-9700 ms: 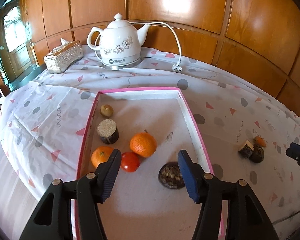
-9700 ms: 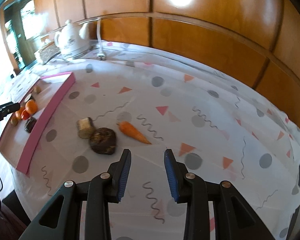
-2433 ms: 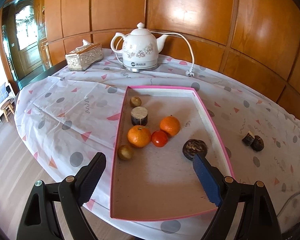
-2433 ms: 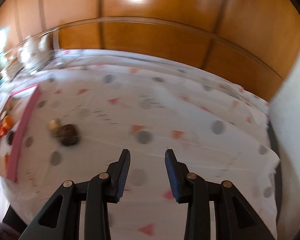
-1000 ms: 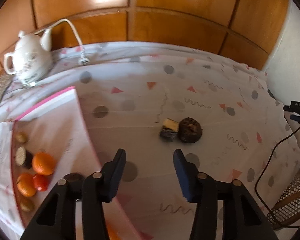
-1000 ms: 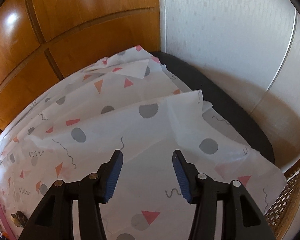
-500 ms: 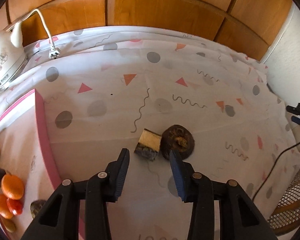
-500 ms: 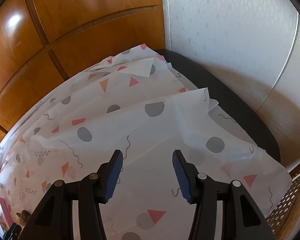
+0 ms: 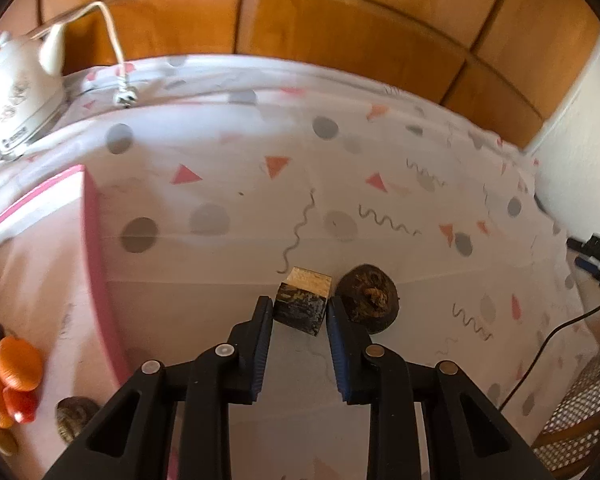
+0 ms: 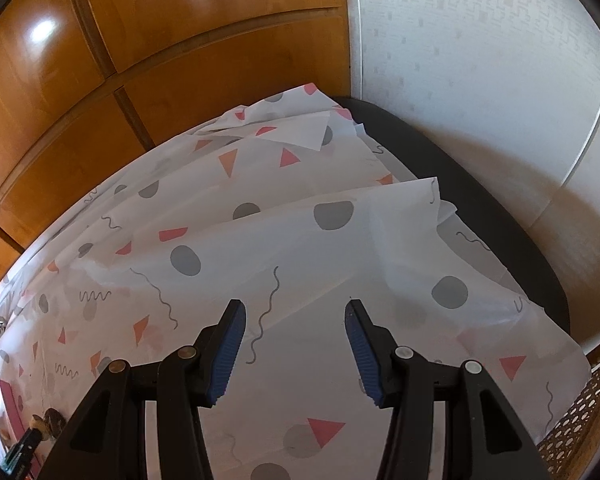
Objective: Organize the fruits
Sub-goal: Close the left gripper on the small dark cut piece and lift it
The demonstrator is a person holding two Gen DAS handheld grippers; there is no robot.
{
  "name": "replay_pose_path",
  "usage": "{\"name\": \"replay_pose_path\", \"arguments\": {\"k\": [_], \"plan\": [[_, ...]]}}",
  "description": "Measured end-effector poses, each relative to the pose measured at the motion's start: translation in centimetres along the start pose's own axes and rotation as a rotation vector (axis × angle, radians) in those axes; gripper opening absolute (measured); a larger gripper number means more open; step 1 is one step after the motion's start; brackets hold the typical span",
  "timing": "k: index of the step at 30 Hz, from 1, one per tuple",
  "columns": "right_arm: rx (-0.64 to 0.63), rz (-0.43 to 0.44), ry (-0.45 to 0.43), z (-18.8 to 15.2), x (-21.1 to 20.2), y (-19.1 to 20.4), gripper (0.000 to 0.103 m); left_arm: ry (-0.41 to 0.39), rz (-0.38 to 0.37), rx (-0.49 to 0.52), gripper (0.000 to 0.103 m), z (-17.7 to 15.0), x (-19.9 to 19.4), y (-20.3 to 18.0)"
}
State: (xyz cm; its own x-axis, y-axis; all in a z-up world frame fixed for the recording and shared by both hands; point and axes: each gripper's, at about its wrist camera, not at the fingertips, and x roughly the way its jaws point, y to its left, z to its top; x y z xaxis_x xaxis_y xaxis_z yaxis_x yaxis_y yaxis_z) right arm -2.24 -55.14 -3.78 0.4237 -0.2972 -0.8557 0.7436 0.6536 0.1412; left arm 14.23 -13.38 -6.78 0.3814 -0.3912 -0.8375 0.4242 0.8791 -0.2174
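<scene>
Fingers of the left gripper (image 9: pixel 296 312) pinch a dark-skinned cut chunk (image 9: pixel 302 302) with a pale fibrous top, pads on both its flanks. Just right of the chunk a rough brown round fruit (image 9: pixel 367 298) crowds the right finger. Left of the chunk, the pink-rimmed tray (image 9: pixel 94 248) holds oranges (image 9: pixel 18 364); a white kettle (image 9: pixel 18 96) stands beyond.

Right gripper (image 10: pixel 294 322), partly open and holding nothing, hangs over the patterned tablecloth (image 10: pixel 300 248) near its wrinkled corner.
</scene>
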Motion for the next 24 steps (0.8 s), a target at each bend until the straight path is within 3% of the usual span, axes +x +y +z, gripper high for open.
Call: {"name": "replay_pose_path", "arguments": {"k": [13,24], "plan": [[0.005,0.006,0.012,-0.2,0.1,-0.2,0.052,-0.142,0.092,-0.140,0.027,-0.4,-7.4,6.8],[0.015,0.005,0.014,-0.3,0.1,-0.4,0.052,-0.176,0.180,-0.317,0.027,-2.4,-10.2,13.9]]}}
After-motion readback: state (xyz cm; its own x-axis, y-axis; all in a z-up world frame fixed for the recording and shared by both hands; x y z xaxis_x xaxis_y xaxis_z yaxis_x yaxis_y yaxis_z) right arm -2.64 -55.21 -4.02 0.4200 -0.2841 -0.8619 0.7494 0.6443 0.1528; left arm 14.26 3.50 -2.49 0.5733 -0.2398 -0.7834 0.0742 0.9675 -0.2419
